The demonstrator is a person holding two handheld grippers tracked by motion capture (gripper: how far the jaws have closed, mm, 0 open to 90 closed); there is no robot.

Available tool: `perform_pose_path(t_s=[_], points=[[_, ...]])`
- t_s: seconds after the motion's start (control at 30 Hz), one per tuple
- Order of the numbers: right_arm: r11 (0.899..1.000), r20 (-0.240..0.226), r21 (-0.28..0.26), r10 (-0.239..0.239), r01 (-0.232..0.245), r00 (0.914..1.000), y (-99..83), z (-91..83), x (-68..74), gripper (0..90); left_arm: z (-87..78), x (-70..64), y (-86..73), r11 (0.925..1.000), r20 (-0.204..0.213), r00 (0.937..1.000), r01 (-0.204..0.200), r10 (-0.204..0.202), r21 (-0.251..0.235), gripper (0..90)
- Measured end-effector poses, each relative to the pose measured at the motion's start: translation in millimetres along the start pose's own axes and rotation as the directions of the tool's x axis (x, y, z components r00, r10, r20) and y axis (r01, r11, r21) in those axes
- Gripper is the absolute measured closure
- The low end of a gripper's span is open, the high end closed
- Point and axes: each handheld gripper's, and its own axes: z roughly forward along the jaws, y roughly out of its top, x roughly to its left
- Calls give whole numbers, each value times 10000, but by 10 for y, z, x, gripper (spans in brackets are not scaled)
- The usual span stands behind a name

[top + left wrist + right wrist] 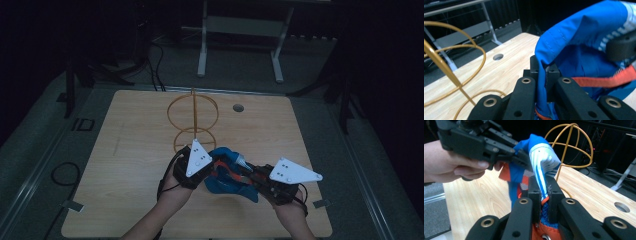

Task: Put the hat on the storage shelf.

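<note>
Wooden table (130, 150), dim room. Blue garment (227, 175) w/ orange trim and a white striped panel is held up off the tabletop between the two grippers, near the table's 6 o'clock edge, slightly toward 5.

L gripper (212, 167): at 9 o'clock of the garment, grey three-cornered plate on top, hand underneath. In left gripper view its jaws are clamped on a fold of blue fabric (579, 50); cloth edge pinched between the two black pads, orange strap (604, 81) running across at 3 o'clock. Black part of the other gripper shows at 2 o'clock, against the fabric.

R gripper (250, 176): at 3 o'clock of the garment, plate pointing toward 3. In right gripper view (542, 195) jaws are closed on the white striped panel (542, 162), w/ orange edge and blue mesh just below the pinch. L gripper (522, 160) and its hand (451, 162) sit at 10 o'clock in that view, gripping the same garment higher up.

Yellow wire stand (193, 120): upright rod w/ rings, on table at 12 o'clock of the garment, just behind L gripper; base ring near the plate tip. Cannot tell if it touches the cloth.

Round hole (238, 108) in tabletop at 1 o'clock of the stand. White-legged frame (240, 40) on the floor beyond the far edge. Cables (65, 175) on the floor at 9 o'clock.
</note>
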Motion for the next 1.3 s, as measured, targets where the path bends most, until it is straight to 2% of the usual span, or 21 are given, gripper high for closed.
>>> perform_pose_path(t_s=[0.27,0.37,0.43,0.53,0.63,0.7,0.73,0.77,0.83,0.87,0.93,0.97,1.03,1.07,1.1,1.13,1.17,1.2,1.23,1.27,1.3], points=[[9998,-222,-44,198,-199,9996,-41,-128,56,806,-79,-69,101,9993,219,9994,-263,269,-249,890],[9997,-318,-46,232,-234,9992,-30,-207,94,681,-121,-89,125,9986,297,9989,-364,376,-390,890],[9998,-347,-48,180,-182,9992,-21,-229,106,670,-144,-86,134,9983,349,9988,-319,336,-491,890],[9998,-558,-204,42,-53,9984,22,-325,152,589,-193,-52,127,9971,367,9990,-229,256,-731,890],[9989,-709,-463,26,-59,9975,68,-410,156,534,-204,-18,109,9974,405,9990,-151,180,-704,889],[9985,-754,-545,60,-101,9971,86,-444,151,522,-214,25,76,9969,583,9983,-52,98,-787,889],[9977,-553,-669,-100,63,9984,112,-501,135,524,-232,65,42,9954,787,9968,-48,124,-955,889],[9974,-481,-715,-105,71,9988,115,-520,117,524,-232,65,42,9954,787,9968,-48,124,-955,889],[9978,-345,-656,-50,27,9994,100,-533,71,525,-267,128,7,9918,1267,9919,104,58,-1270,889],[9982,-348,-597,20,-40,9994,82,-530,52,525,-267,128,7,9918,1267,9919,104,58,-1270,889],[9987,-414,-490,148,-168,9990,37,-504,28,518,-294,176,-2,9893,1636,9864,119,122,-1456,888],[9992,-386,-372,150,-165,9991,13,-482,25,507,-316,224,-4,9868,2241,9740,28,341,-1621,888],[9997,-460,-205,149,-159,9988,-28,-438,26,501,-329,234,-2,9855,2273,9728,-65,454,-1694,888],[9998,-494,-149,135,-142,9987,-43,-418,34,498,-343,251,0,9836,2642,9628,-82,564,-1802,888],[9999,-521,-118,105,-111,9986,-56,-400,47,496,-364,257,-2,9793,2845,9556,-181,763,-2018,888],[9999,-582,-87,60,-65,9983,-66,-383,56,496,-392,271,11,9779,3412,9355,-208,924,-2079,888],[10000,-633,-63,64,-68,9980,-75,-364,65,496,-392,271,11,9779,3412,9355,-208,924,-2079,888],[9999,-734,-58,80,-85,9973,-84,-344,73,496,-409,272,10,9742,3585,9277,-230,1045,-2245,888],[9999,-890,-39,94,-97,9960,-92,-326,80,495,-422,278,15,9726,4092,9062,-93,1064,-2325,888],[9999,-890,-39,94,-97,9960,-92,-326,80,495,-422,278,15,9726,4092,9062,-93,1064,-2325,888],[10000,-974,-11,87,-88,9952,-96,-308,96,492,-430,270,14,9701,4231,8998,-11,1069,-2427,888]])
